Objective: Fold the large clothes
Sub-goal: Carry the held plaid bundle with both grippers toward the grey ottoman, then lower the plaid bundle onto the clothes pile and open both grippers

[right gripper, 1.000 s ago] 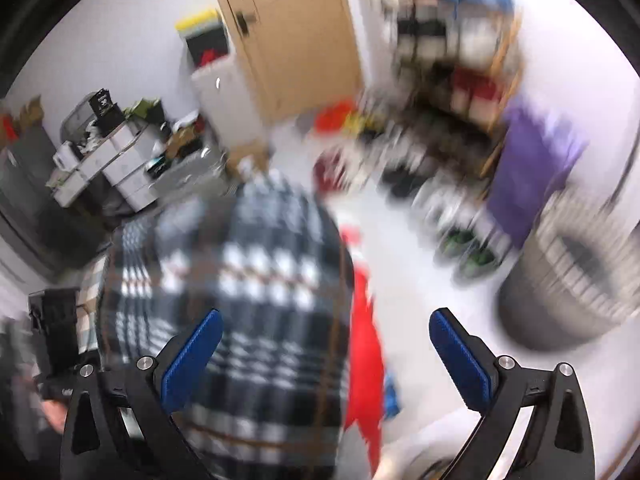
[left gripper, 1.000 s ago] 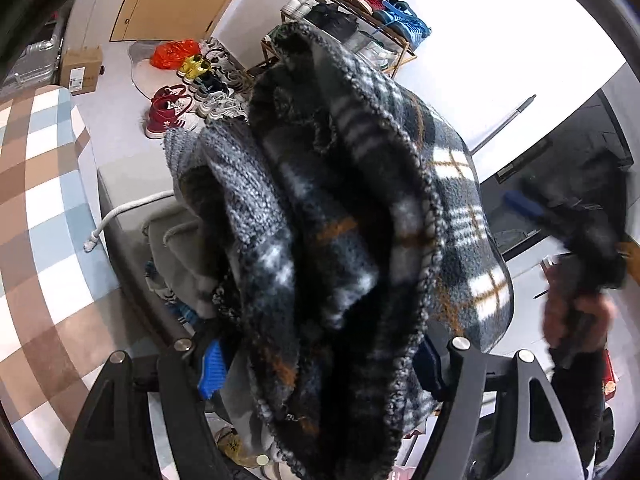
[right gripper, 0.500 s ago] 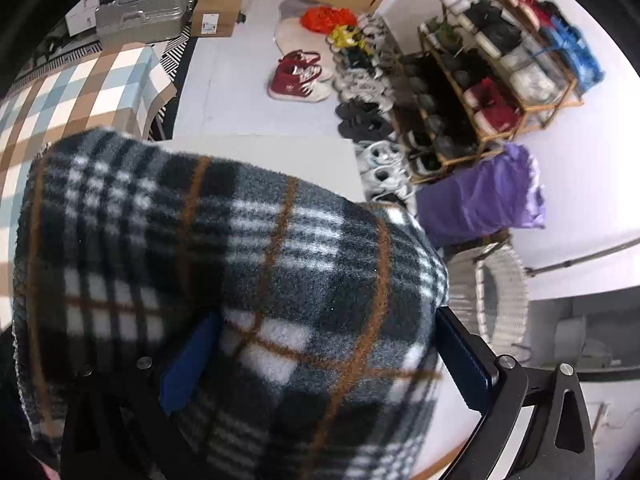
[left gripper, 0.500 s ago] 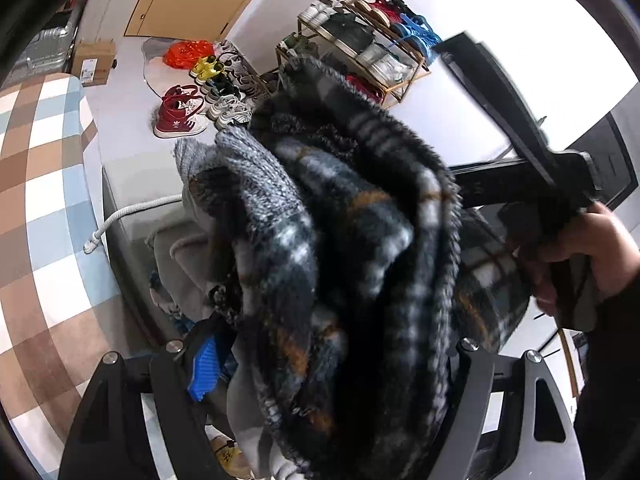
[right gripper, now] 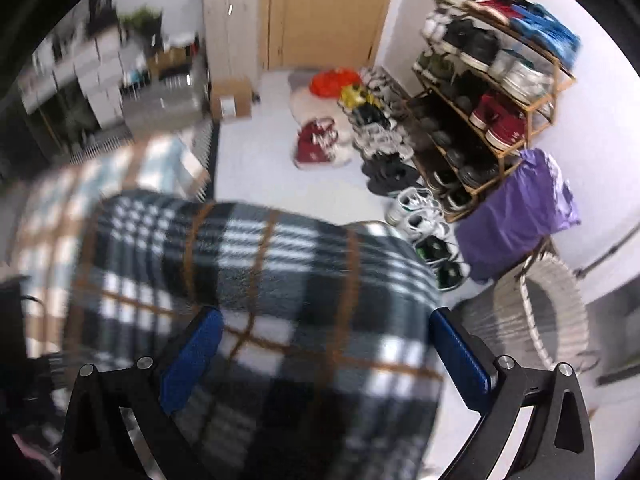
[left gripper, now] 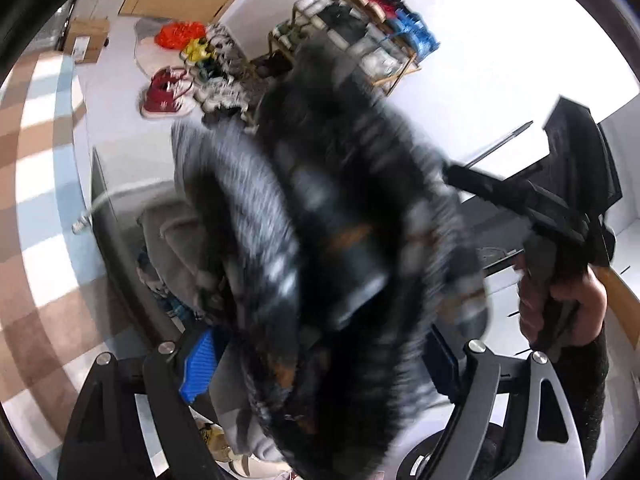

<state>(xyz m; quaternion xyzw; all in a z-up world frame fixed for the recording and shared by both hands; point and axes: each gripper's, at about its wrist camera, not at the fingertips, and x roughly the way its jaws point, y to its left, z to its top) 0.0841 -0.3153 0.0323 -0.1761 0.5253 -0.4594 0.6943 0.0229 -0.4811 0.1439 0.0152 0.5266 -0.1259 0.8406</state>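
Crosswise, the plaid fleece garment [right gripper: 280, 280] spans the right gripper [right gripper: 324, 356].

Probably a home entryway: shoe rack [right gripper: 492, 92], door [right gripper: 328, 12].

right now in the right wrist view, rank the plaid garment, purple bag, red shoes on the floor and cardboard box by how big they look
1. plaid garment, though it is nearest the camera
2. purple bag
3. red shoes and cardboard box look alike, unranked

A bunched black-white plaid fleece garment [right gripper: 280, 280] with orange stripes, held aloft.
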